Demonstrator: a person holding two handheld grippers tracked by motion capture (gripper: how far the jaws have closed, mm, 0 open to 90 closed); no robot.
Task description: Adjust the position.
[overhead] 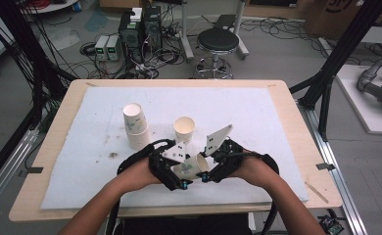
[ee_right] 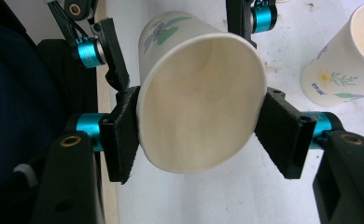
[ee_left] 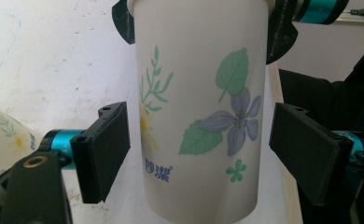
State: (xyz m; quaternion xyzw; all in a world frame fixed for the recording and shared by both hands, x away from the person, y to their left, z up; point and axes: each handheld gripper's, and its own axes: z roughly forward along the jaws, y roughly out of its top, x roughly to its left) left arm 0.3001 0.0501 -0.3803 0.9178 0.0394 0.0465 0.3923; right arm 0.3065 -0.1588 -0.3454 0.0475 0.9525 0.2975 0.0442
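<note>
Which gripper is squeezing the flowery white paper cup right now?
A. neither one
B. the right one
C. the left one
B: in the right gripper view the right gripper's black jaws press the flowery white paper cup's rim into an oval, while in the left gripper view the left gripper's jaws stand apart from its sides.

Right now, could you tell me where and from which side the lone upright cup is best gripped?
Grip the cup across its side wall, below the rim, coming from the near side. It stands upright, mouth up, apart from the stack, and its tapered wall suits two jaws.
</note>
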